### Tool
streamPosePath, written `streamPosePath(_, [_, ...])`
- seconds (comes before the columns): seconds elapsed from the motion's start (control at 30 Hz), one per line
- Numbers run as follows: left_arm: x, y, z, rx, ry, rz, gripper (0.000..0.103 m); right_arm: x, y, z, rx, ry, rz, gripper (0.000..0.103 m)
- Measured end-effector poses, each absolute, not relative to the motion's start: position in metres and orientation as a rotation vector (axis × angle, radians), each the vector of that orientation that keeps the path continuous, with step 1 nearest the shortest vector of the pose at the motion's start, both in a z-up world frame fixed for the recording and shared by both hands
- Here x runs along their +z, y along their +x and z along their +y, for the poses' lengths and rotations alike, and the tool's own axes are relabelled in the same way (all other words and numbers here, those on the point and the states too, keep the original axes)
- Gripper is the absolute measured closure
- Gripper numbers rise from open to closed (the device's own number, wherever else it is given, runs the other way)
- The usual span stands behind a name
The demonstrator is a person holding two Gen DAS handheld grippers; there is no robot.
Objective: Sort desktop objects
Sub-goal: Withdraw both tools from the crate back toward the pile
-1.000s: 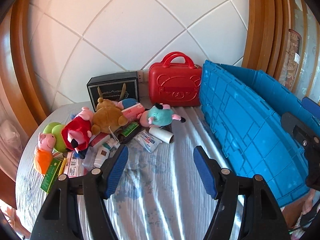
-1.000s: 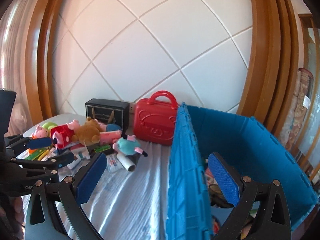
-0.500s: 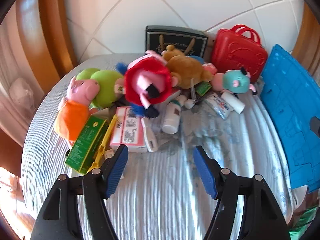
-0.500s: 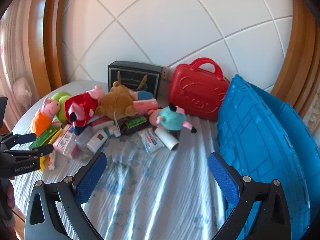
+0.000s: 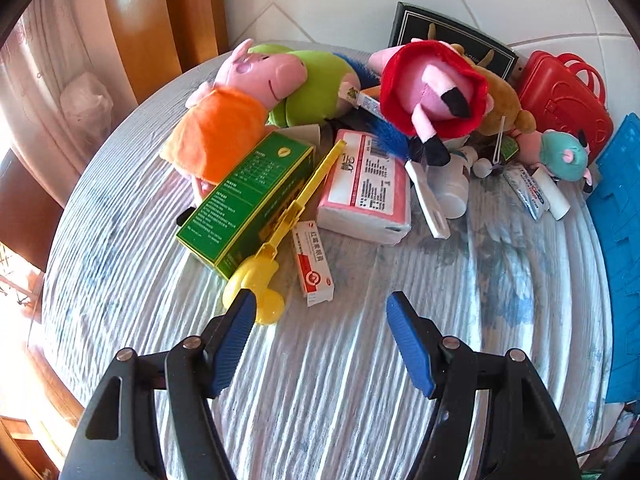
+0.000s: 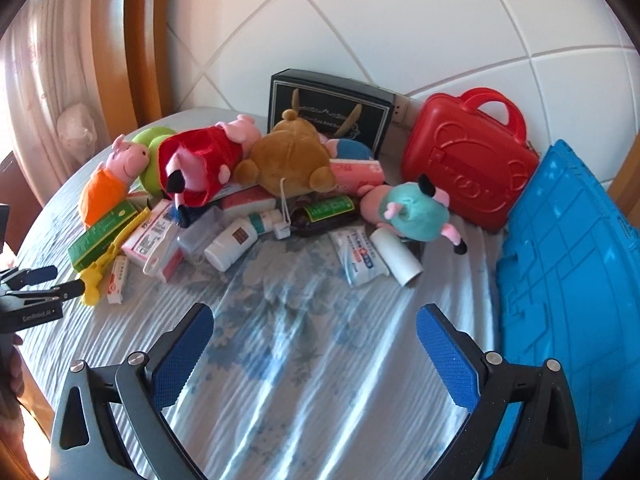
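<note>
Round table under a blue-and-white striped cloth [image 5: 360, 420], toys and boxes heaped at its far side.
Left gripper [image 5: 320, 320] and right gripper [image 6: 314, 330] hang spread and empty; a yellow plastic toy [image 5: 276, 236] lies just beyond the left one.

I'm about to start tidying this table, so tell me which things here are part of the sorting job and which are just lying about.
For sorting:
- plush pig in orange
- green box
- yellow clip
- pink tissue pack
- white bottle
- blue crate, probably the bin

Just lying about:
- bedsheet
- tiled wall
- wooden frame
</note>
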State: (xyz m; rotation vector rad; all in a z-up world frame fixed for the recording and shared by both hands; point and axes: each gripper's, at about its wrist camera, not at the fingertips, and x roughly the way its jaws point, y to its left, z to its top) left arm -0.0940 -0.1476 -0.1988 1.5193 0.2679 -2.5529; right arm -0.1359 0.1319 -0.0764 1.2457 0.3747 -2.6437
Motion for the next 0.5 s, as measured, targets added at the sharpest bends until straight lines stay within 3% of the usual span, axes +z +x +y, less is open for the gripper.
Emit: streamPosePath(0.5, [-0.275,-0.140,-0.137,-2.414,1.572,0.394,0.036,-0.181,-0.220,0.078,-2.381,1.407,0.370,0.000])
